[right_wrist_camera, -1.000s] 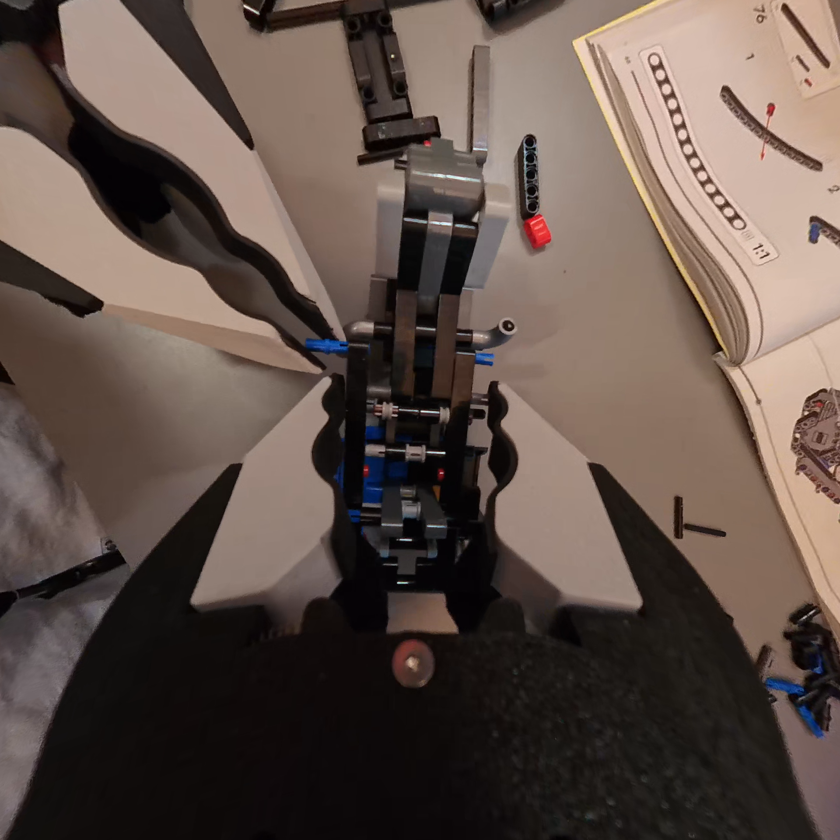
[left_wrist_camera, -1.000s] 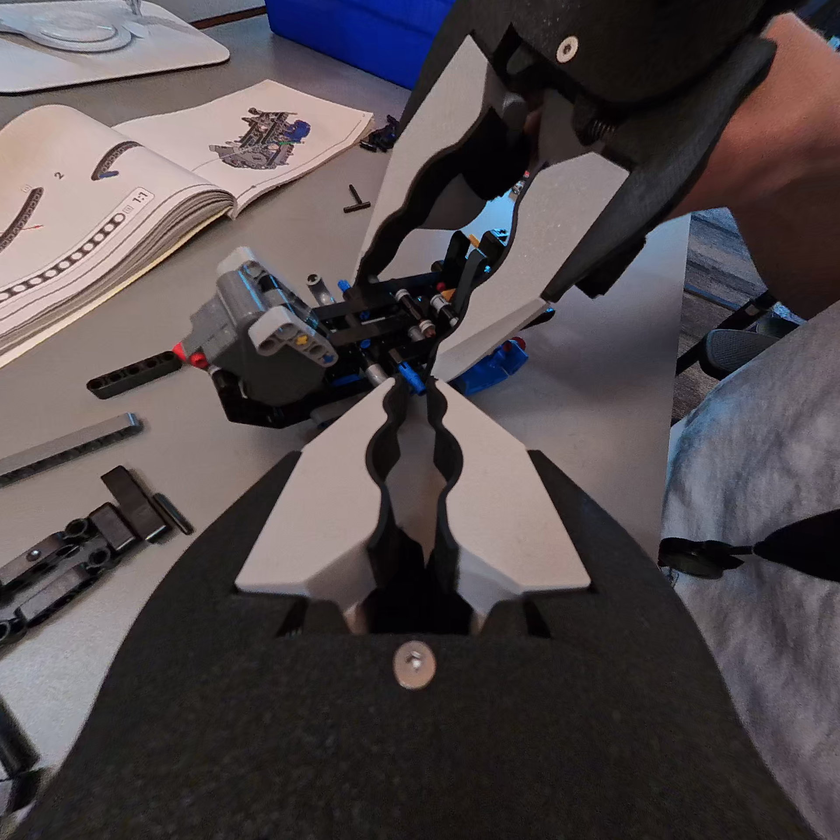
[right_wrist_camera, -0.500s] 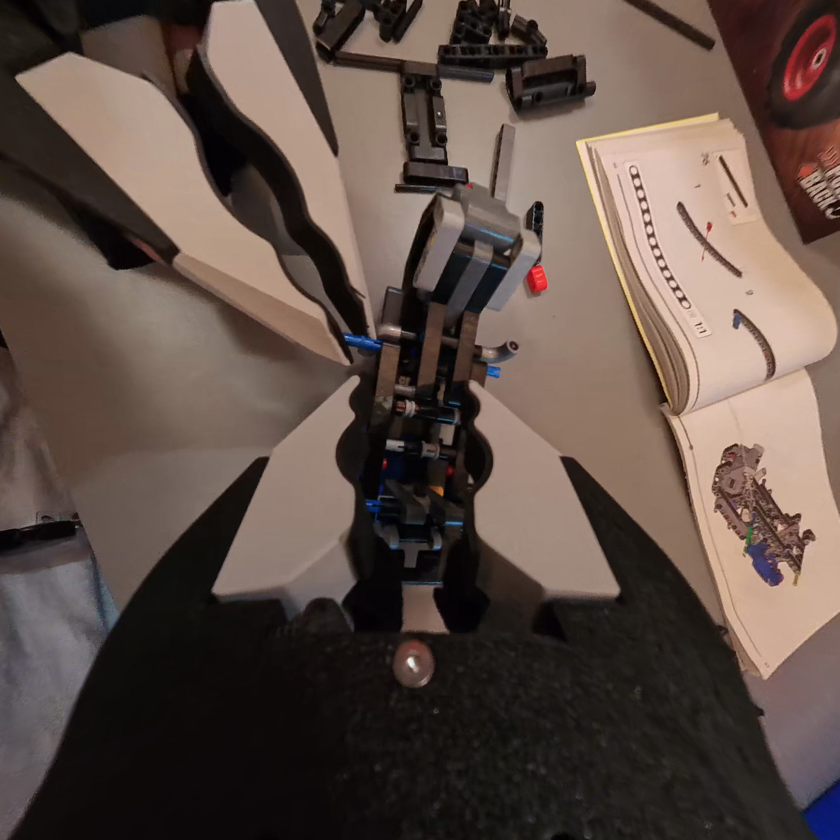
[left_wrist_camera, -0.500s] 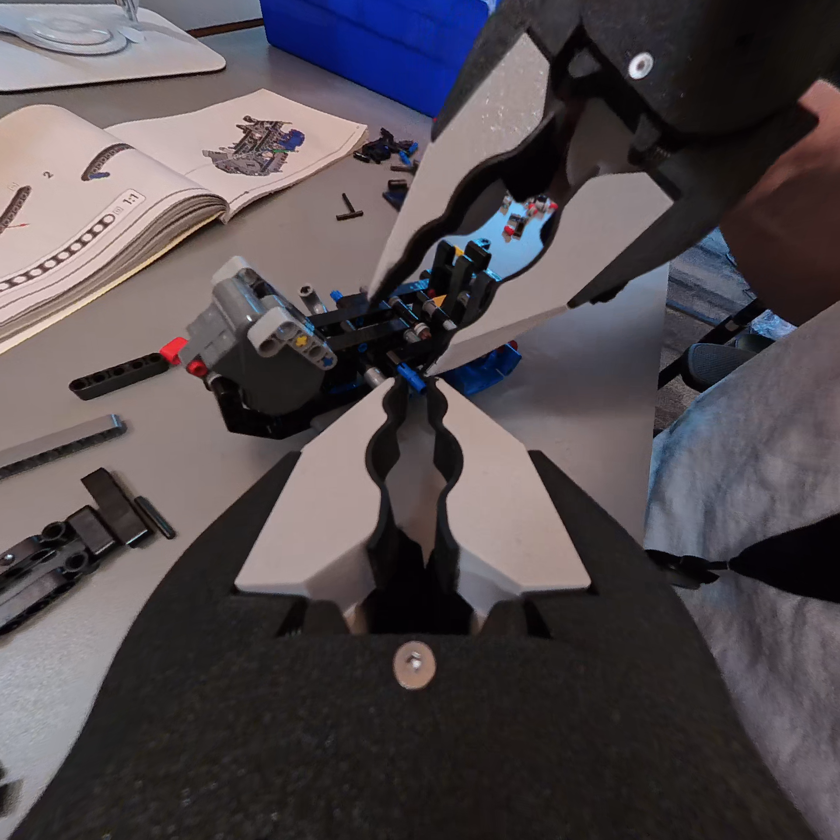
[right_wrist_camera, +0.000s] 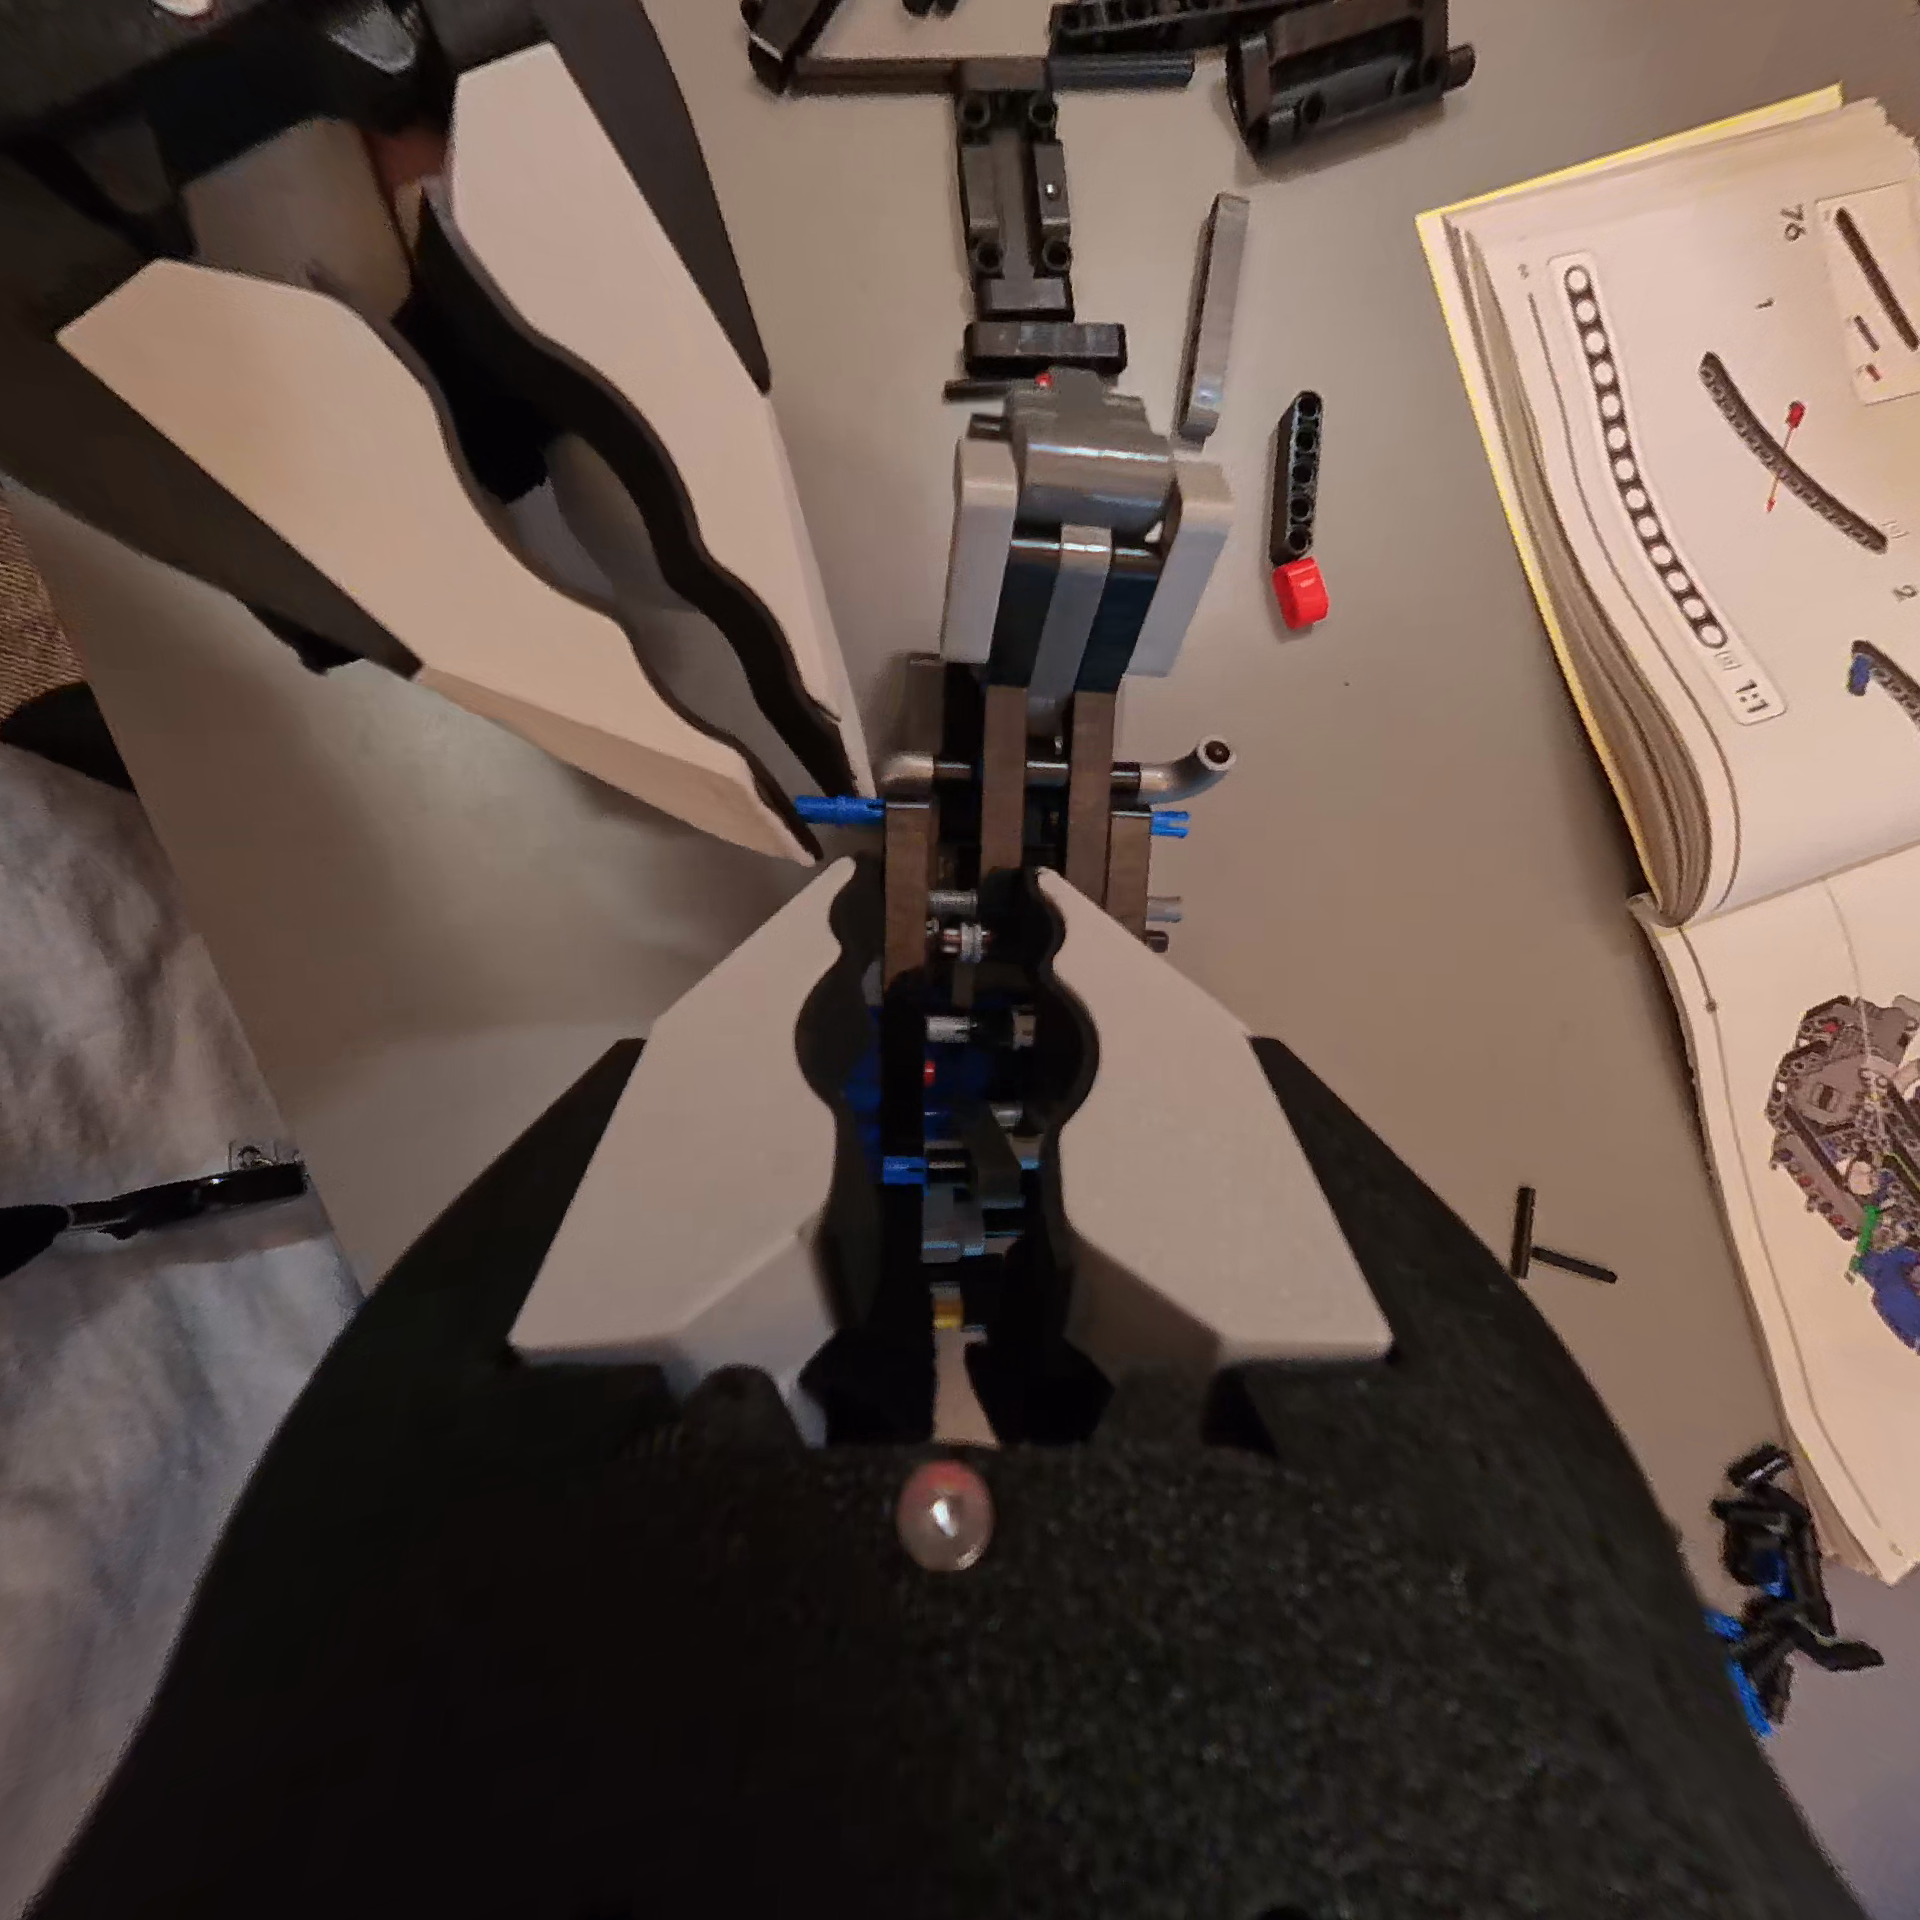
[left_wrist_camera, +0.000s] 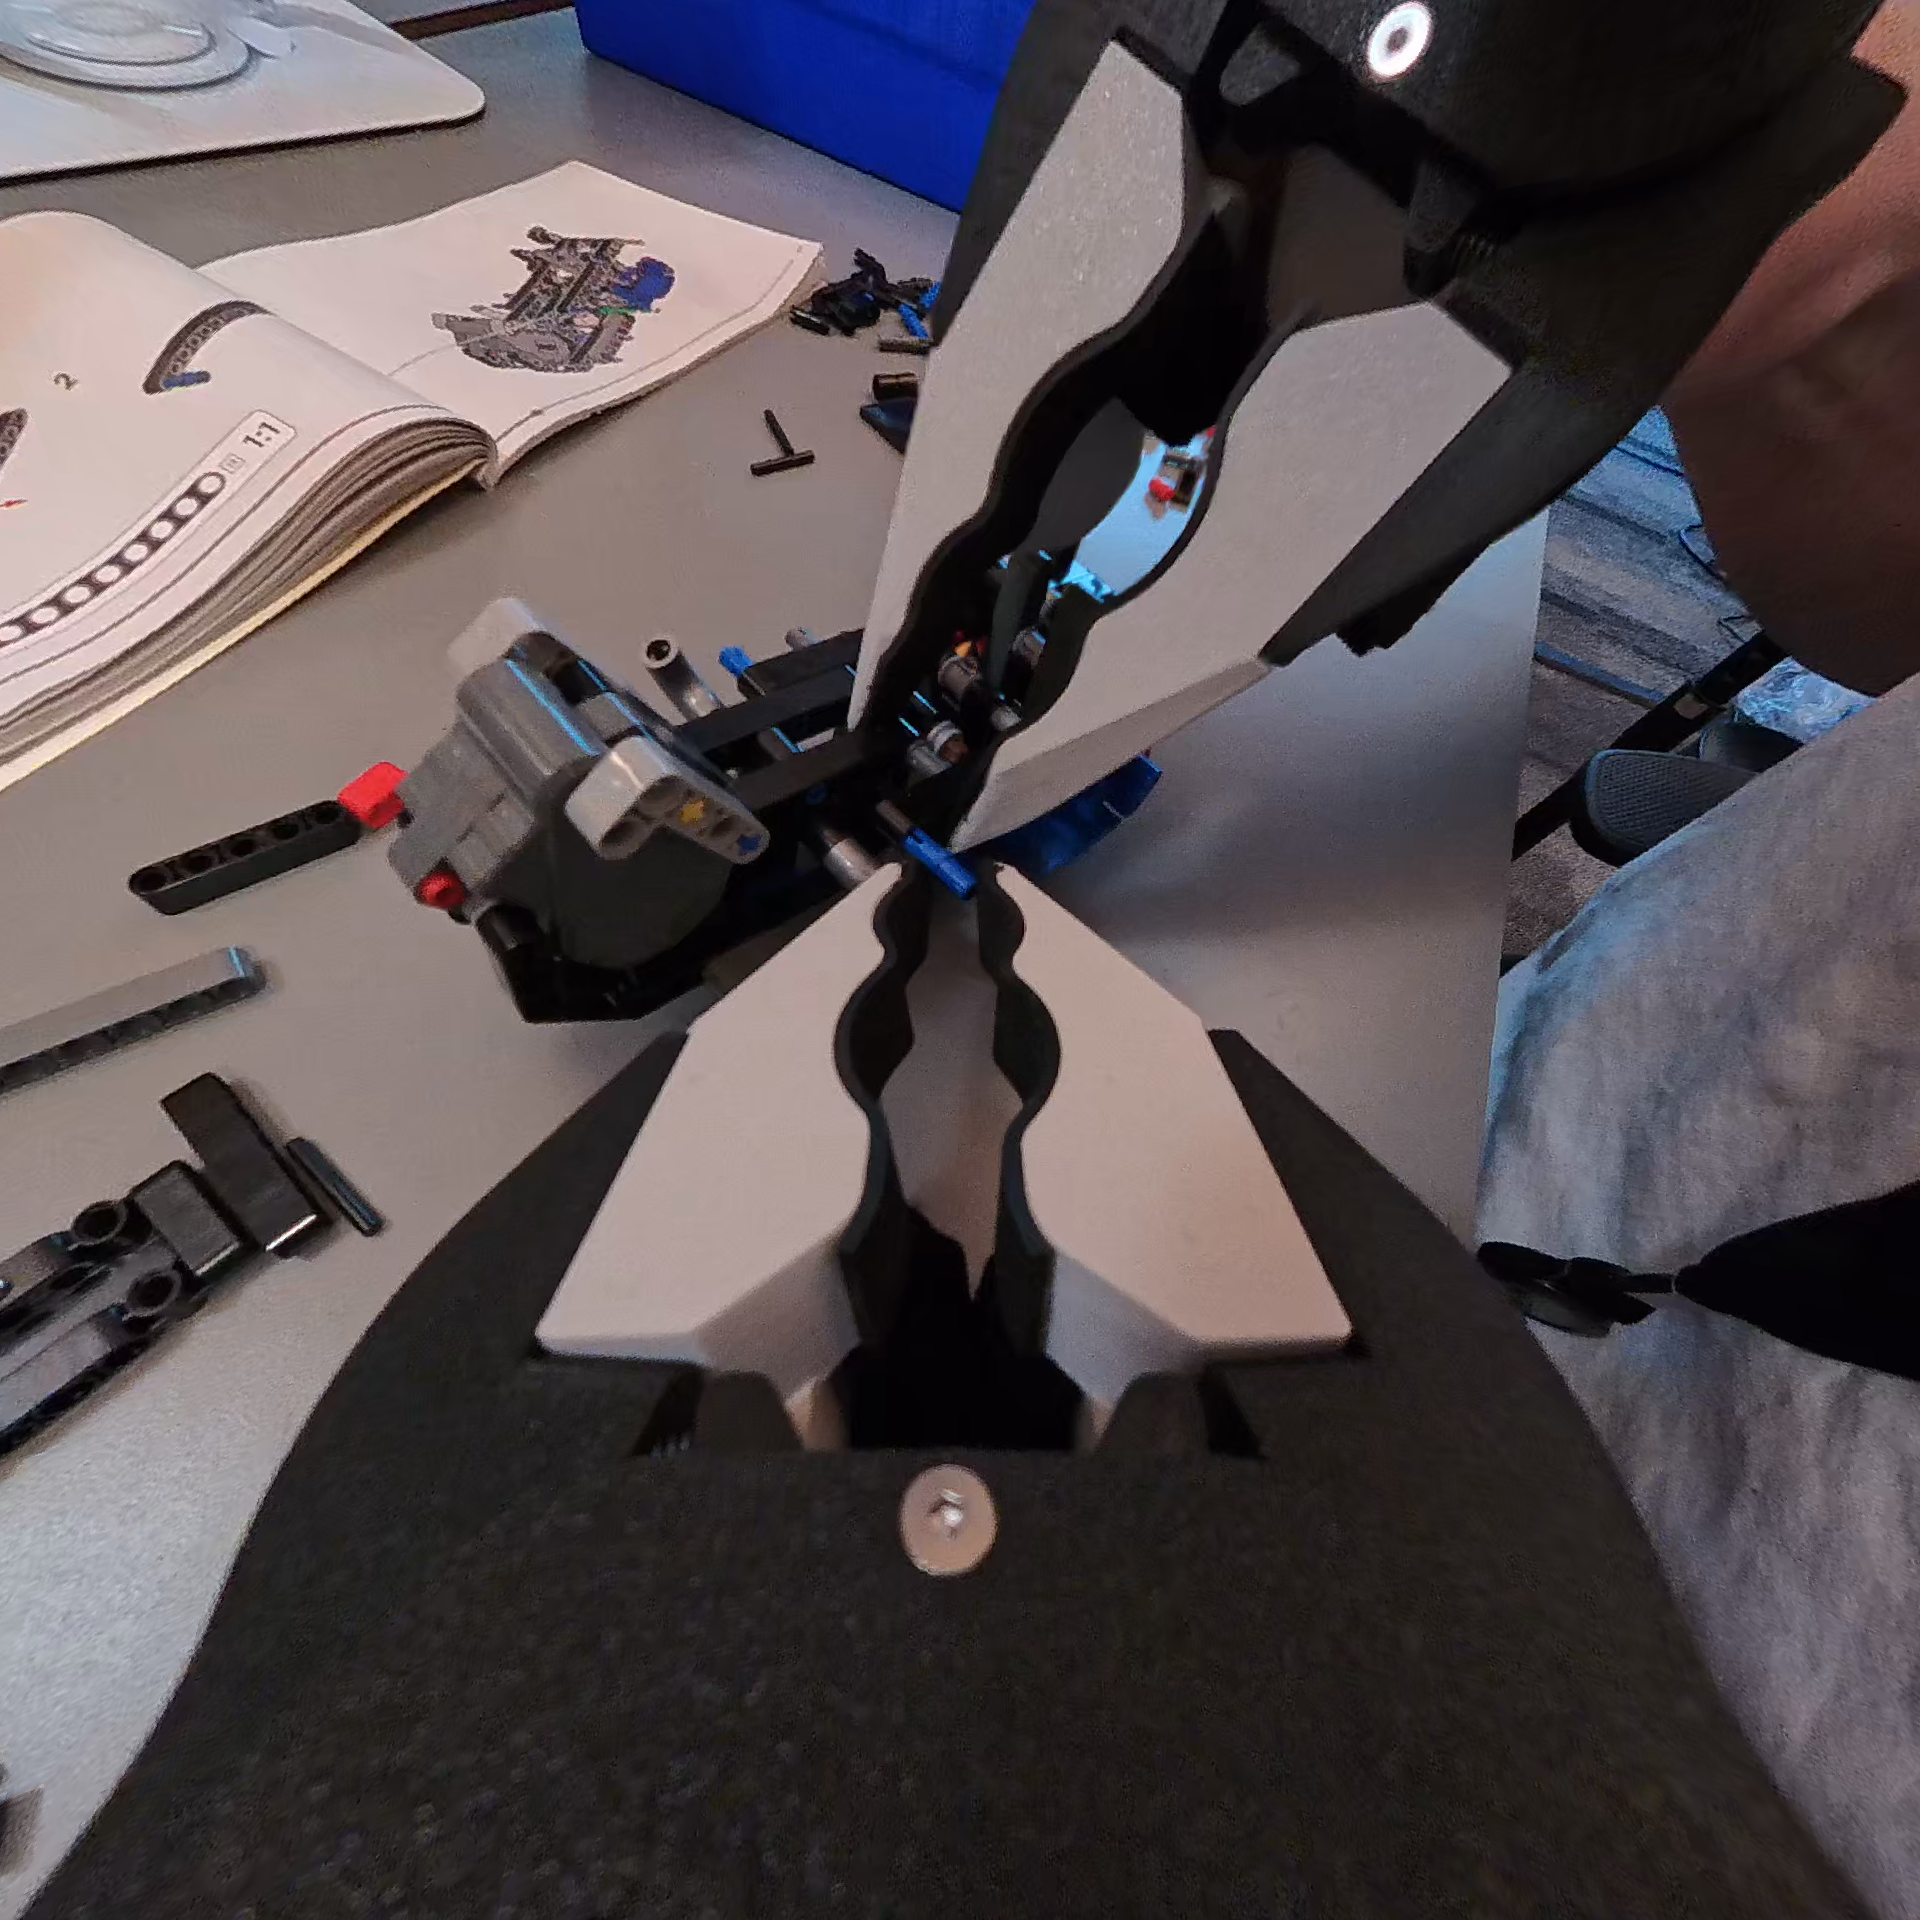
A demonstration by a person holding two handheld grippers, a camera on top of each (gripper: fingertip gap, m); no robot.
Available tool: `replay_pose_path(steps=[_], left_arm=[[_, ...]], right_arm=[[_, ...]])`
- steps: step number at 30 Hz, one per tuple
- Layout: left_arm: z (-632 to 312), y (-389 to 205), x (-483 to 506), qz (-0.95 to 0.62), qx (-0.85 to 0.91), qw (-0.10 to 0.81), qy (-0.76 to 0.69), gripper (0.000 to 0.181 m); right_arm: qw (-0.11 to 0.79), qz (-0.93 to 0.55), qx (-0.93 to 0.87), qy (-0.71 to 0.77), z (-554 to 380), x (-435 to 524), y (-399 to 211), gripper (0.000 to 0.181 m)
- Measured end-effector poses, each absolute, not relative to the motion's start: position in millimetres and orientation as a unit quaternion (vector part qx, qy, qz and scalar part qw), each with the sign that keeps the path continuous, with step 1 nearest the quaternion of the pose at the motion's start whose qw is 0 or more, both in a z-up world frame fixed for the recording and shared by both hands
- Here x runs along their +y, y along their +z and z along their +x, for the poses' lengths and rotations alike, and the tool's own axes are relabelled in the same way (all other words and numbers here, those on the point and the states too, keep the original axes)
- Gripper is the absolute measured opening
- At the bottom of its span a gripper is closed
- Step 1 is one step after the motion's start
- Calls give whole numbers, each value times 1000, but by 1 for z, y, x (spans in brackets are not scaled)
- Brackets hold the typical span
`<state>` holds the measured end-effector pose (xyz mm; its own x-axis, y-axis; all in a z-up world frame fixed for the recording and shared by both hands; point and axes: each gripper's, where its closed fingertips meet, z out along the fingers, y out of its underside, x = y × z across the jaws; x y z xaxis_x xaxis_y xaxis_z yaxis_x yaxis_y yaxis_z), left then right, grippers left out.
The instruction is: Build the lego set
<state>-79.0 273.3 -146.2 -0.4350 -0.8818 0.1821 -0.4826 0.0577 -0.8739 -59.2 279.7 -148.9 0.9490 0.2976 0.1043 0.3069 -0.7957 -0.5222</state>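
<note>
1. Model [right_wrist_camera: 1023, 790] lies on the table [left_wrist_camera: 644, 540], clamped by my right gripper [right_wrist_camera: 945, 883] round its black frame.
2. My left gripper [left_wrist_camera: 940, 883] is nearly closed on a blue pin [left_wrist_camera: 940, 864] sticking from the frame's side; whether it truly pinches it, I cannot tell.
3. I'd hold the right grip firm and push the pin straight along its axis.
4. Right gripper comes steeply from above; left reaches in low, from the side.
</note>
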Motion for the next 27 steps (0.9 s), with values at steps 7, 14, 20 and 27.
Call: replay_pose_path(steps=[7,14,20,27], left_arm=[[-77,-145,273,-493,691,208,-486,6],[-75,-146,272,-484,702,222,-473,6],[-75,-146,272,-485,700,224,-474,7],[-77,-143,273,-487,693,217,-486,8]], right_arm=[[249,-956,-155,8,-58,278,-150,24],[258,-950,-174,0,-57,277,-150,22],[278,-946,-166,-1,-57,279,-149,24],[265,-947,-179,13,-59,250,-135,29]])
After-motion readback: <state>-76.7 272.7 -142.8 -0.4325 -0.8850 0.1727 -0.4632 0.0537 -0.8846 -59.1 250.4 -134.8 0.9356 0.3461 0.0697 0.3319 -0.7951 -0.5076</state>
